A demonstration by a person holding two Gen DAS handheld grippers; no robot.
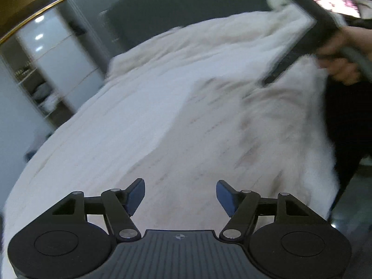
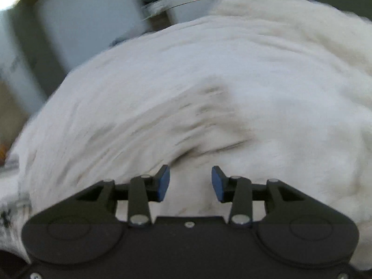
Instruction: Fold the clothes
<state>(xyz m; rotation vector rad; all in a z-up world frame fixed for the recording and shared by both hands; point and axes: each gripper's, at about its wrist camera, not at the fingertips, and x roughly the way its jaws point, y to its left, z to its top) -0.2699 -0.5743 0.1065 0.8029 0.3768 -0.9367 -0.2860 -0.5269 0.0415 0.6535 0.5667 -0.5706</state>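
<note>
Your left gripper (image 1: 180, 195) had its jaws apart, nothing between them. Your right gripper (image 2: 190, 183) likewise stood open and empty. The white cloth (image 1: 186, 116) filled mid-frame in both views, blurred, on the bed.

A garment (image 1: 209, 116) lies spread across the bed (image 1: 69, 151); a shelving unit (image 1: 44, 69) stands beyond the bed's left side, a headboard (image 1: 174, 2) behind it

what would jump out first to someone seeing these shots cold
A big white fluffy cloth fills the middle of both views, rumpled and blurred. Low in each frame a gripper stands open with nothing between its blue pads: the left gripper and the right gripper. At the left view's upper right, a hand holds the other tool.
</note>
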